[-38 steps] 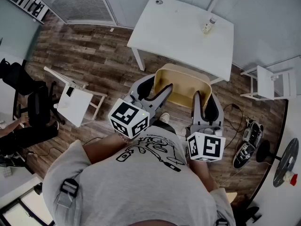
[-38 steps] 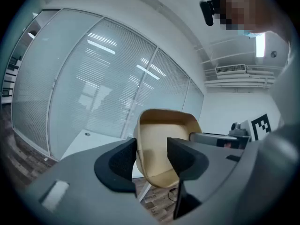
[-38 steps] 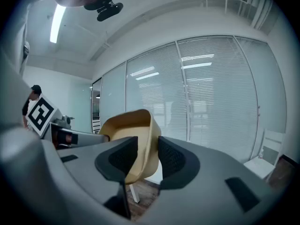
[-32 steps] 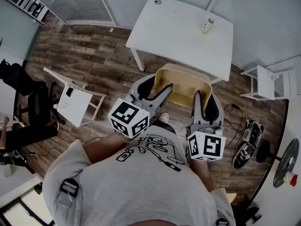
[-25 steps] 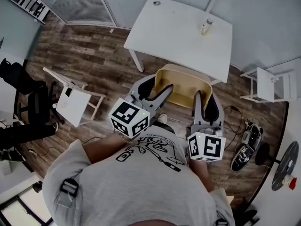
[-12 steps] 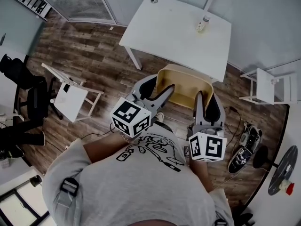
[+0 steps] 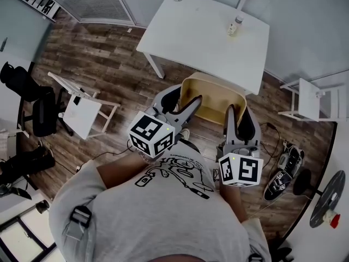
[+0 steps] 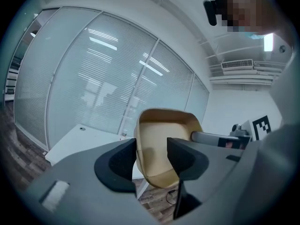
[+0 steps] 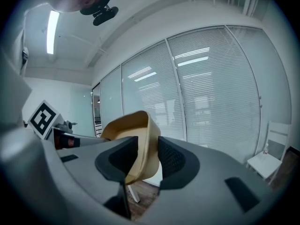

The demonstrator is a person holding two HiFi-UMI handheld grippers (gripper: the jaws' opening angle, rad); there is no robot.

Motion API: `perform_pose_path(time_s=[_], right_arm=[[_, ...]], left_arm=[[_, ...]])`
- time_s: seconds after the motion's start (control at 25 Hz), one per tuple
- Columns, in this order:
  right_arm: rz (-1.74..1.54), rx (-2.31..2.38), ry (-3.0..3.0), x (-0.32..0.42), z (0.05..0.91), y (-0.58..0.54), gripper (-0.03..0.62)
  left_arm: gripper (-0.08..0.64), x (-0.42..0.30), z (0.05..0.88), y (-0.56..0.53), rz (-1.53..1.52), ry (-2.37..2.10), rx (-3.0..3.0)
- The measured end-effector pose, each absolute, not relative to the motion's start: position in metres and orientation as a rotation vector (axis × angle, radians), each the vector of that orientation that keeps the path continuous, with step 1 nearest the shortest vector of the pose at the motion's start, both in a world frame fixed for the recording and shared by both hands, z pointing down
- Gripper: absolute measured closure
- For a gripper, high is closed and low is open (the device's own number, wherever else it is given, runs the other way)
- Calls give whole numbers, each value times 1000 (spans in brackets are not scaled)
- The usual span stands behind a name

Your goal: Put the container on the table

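A tan plastic container (image 7: 214, 94) hangs in the air in front of the person, above the wooden floor and just short of the white table (image 7: 191, 26). My left gripper (image 7: 181, 100) is shut on its left wall. My right gripper (image 7: 238, 119) is shut on its right wall. In the left gripper view the container (image 8: 161, 149) opens toward the camera, its wall pinched between the two dark pads. The right gripper view shows the container (image 9: 133, 125) edge-on, with its wall clamped between the jaws.
A small bottle (image 7: 234, 25) stands near the table's far right edge. A white stool (image 7: 82, 112) is on the floor to the left, a white chair (image 7: 313, 96) to the right. Shoes (image 7: 281, 173) lie at the right, and a black office chair (image 7: 35, 111) is at far left.
Both grippers keep the same hold on the container. The table and bottle have slid slightly up and left in the head view. A hand at the left edge is gone.
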State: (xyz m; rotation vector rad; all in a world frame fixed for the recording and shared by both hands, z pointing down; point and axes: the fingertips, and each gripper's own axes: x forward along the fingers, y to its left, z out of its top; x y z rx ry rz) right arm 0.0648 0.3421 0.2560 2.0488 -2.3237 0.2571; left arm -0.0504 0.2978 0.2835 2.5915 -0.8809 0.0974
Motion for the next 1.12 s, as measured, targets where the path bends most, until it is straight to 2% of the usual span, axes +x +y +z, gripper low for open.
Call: perform_pose_path(time_s=[0.52, 1.12], right_arm=[[284, 2013, -2338, 58, 258, 283, 469], [292, 1979, -2344, 4, 258, 158, 471]], left_arm=[[364, -58, 286, 241, 78, -903, 2553], [364, -114, 283, 116, 47, -918, 2538]])
